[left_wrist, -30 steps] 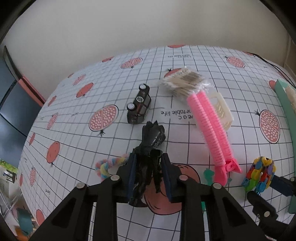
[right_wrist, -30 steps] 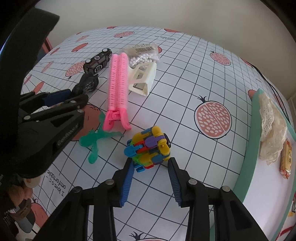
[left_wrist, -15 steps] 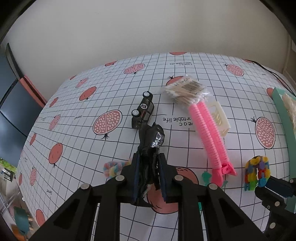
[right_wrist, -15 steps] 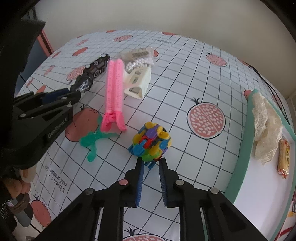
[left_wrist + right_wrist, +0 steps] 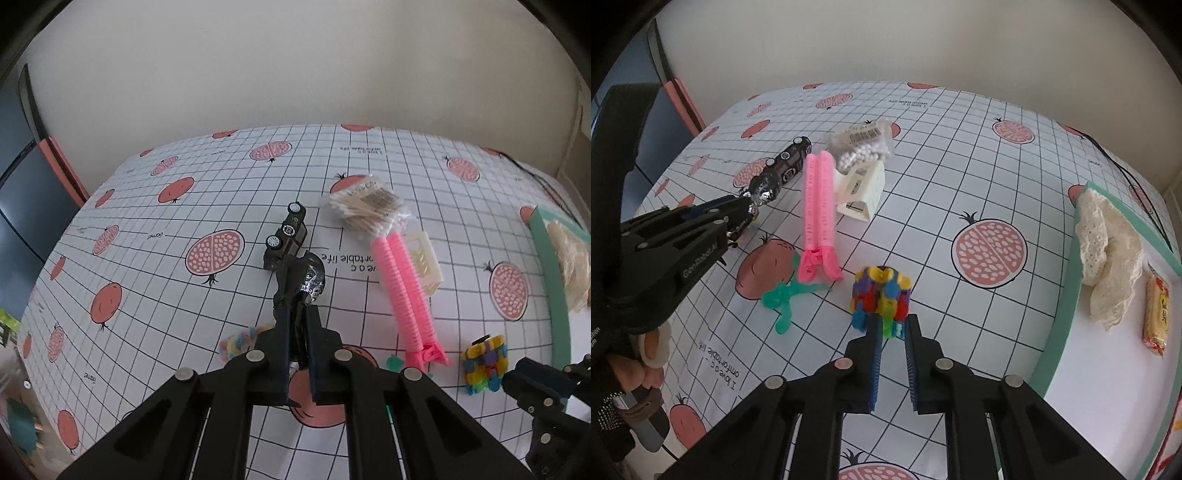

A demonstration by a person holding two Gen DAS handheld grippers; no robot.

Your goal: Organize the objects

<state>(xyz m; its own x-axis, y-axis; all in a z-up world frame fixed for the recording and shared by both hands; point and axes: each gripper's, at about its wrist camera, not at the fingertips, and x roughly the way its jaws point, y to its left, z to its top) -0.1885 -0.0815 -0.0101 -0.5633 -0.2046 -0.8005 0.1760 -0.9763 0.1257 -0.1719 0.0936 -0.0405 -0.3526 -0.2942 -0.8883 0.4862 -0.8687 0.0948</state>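
Observation:
My left gripper (image 5: 297,317) is shut on a black crumpled wrapper with silver print (image 5: 303,280) and holds it above the tablecloth; the gripper also shows in the right wrist view (image 5: 738,218). My right gripper (image 5: 891,328) is shut on a multicoloured block toy (image 5: 881,295), lifted off the cloth; the toy also shows in the left wrist view (image 5: 484,363). A black toy car (image 5: 286,236), a bag of cotton swabs (image 5: 365,208), a pink hair clip (image 5: 406,291) and a cream plastic piece (image 5: 424,262) lie on the cloth.
A teal-rimmed tray (image 5: 1067,295) at the right holds a cream lace cloth (image 5: 1108,254) and a snack packet (image 5: 1156,317). A green squishy figure (image 5: 783,299) and a pastel ring (image 5: 236,341) lie near the grippers. A dark cabinet stands left.
Both grippers closed on their objects and rose: the left lifted the black wrapper, the right closed on the block toy and lifted it.

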